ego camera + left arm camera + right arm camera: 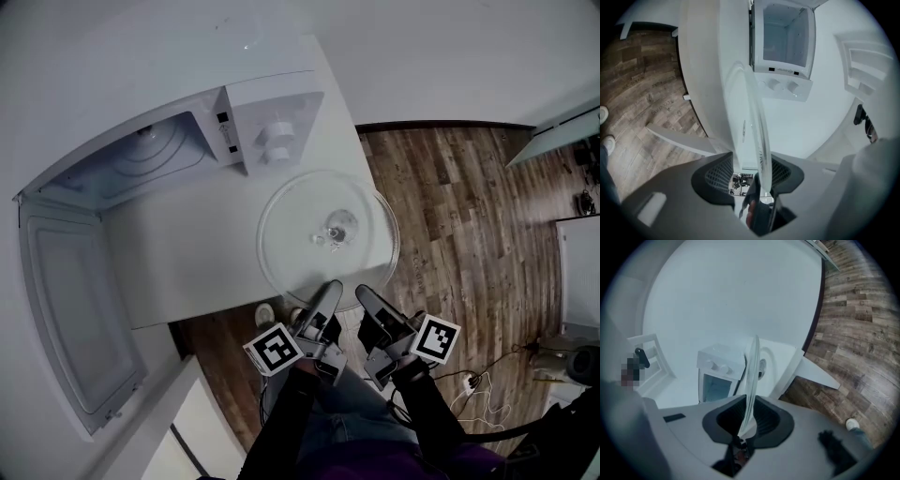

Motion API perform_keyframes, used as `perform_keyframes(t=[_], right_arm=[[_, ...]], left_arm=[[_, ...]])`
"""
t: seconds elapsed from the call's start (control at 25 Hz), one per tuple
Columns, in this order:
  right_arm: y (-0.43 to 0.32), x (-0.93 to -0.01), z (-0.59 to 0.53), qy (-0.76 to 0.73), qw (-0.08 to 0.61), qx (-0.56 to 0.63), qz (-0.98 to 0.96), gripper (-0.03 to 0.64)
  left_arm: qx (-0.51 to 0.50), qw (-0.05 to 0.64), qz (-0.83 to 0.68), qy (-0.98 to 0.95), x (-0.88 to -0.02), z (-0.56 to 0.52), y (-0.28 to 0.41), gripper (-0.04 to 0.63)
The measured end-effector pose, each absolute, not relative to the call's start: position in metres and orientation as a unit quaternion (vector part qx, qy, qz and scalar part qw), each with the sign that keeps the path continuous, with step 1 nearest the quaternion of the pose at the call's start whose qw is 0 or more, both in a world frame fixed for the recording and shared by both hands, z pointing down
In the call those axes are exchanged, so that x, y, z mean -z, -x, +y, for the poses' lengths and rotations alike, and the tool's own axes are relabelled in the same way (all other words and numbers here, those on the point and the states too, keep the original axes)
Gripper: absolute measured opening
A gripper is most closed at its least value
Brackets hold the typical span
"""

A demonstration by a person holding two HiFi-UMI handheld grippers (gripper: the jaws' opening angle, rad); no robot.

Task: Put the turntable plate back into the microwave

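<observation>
The clear glass turntable plate (328, 234) lies on the white table (187, 262), its near rim past the table's edge. My left gripper (330, 289) is open around that rim; in the left gripper view the plate (754, 122) stands edge-on close to the right jaw, and my left gripper (750, 171) shows a gap on the other side. My right gripper (364, 295) is shut on the rim just to the right; the plate (752, 376) runs down into my right gripper (749, 420). The white microwave (272, 122) stands behind, its door (66, 300) swung wide open.
The microwave's cavity (141, 155) faces left of the plate, with control knobs (274, 145) beside it. Wooden floor (469, 234) lies to the right and below the table. Cables and a plug strip (478, 384) sit on the floor near my right arm.
</observation>
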State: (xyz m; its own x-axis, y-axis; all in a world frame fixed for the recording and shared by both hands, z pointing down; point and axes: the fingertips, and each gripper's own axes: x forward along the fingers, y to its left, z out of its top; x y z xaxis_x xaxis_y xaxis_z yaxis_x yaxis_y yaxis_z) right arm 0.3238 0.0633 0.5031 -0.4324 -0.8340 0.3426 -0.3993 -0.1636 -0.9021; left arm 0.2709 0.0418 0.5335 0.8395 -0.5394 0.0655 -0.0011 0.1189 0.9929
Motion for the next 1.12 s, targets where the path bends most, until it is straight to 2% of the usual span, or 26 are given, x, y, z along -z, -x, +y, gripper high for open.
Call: perform_keyframes(t=[0.04, 0.2, 0.32, 0.72, 0.96, 1.12], right_arm=[[-0.325, -0.499, 0.064, 0.496, 0.193, 0.576, 0.620, 0.054], [-0.324, -0.487, 0.065, 0.491, 0.190, 0.565, 0.635, 0.052], [-0.321, -0.482, 0.066, 0.489, 0.186, 0.562, 0.641, 0.052], [-0.281, -0.459, 0.069, 0.449, 0.139, 0.545, 0.694, 0.074], [-0.235, -0.453, 0.062, 0.415, 0.056, 0.507, 0.753, 0.120], [-0.202, -0.442, 0.057, 0.373, -0.005, 0.461, 0.805, 0.144]], left_arm=[[0.194, 0.719, -0.204, -0.635, -0.527, 0.043, -0.272, 0.192], [0.216, 0.703, -0.228, -0.638, -0.517, 0.038, -0.265, 0.140], [0.256, 0.686, -0.255, -0.632, -0.511, 0.026, -0.250, 0.061], [0.328, 0.641, -0.270, -0.639, -0.481, 0.033, -0.208, 0.046], [0.340, 0.584, -0.301, -0.673, -0.462, 0.028, -0.160, 0.034], [0.399, 0.571, -0.317, -0.644, -0.449, 0.024, -0.125, 0.035]])
